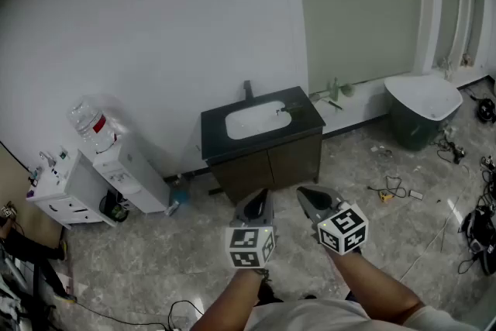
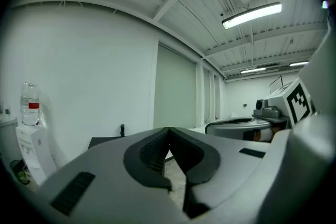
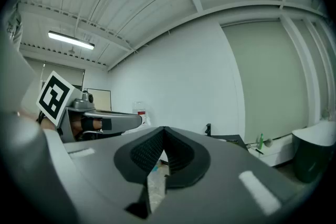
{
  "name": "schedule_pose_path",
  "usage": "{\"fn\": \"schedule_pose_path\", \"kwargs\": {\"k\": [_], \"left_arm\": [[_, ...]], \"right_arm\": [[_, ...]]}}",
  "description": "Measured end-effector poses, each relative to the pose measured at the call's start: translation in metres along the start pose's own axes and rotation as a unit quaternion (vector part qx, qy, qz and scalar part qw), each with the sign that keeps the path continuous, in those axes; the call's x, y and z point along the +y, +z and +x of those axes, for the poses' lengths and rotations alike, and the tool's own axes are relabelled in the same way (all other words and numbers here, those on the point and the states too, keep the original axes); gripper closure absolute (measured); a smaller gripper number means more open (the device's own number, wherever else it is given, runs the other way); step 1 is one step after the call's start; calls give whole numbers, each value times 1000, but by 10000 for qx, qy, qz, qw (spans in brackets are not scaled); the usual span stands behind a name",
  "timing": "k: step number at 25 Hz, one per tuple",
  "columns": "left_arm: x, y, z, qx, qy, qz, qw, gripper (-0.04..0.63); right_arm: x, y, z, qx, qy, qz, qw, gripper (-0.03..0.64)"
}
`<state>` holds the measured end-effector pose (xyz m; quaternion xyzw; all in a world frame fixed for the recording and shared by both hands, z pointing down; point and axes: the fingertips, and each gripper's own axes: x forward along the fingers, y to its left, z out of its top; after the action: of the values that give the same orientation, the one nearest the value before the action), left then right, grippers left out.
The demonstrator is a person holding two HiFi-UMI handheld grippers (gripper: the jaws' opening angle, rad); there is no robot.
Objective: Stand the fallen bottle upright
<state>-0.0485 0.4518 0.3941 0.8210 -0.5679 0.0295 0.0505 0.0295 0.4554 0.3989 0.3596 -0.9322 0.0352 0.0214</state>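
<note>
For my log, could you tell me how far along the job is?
Nothing looks done yet. The left tongs and right tongs are shut and empty, short of the sink cabinet. Left: reaching the bluish thing beside it, possibly the bottle, and standing it up.

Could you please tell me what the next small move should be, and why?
Probably a step forward toward the sink cabinet: the left gripper and right gripper are both shut, empty and far from it. The bluish object on the floor beside it may be the fallen bottle.
</note>
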Motion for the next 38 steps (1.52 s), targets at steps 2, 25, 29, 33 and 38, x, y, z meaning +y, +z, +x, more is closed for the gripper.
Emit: {"fn": "schedule_pose_path", "kwargs": {"k": [2, 25, 29, 33, 38], "left_arm": [[5, -2, 1, 12, 6, -58, 10000, 588], [168, 3, 81, 259, -537, -233, 9979, 588], [199, 4, 109, 334, -624, -271, 9971, 588], [217, -4, 151, 409, -669, -331, 9964, 588], [231, -8, 233, 476, -638, -367, 9961, 588]], "right_arm": [[2, 0, 4, 17, -19, -77, 10000, 617], [-20, 10, 172, -98, -353, 308, 9989, 614], [-33, 6, 214, -13, -386, 416, 9984, 614], [-65, -2, 246, 34, -409, 439, 9982, 614], [-141, -7, 292, 28, -352, 449, 9984, 614]]}}
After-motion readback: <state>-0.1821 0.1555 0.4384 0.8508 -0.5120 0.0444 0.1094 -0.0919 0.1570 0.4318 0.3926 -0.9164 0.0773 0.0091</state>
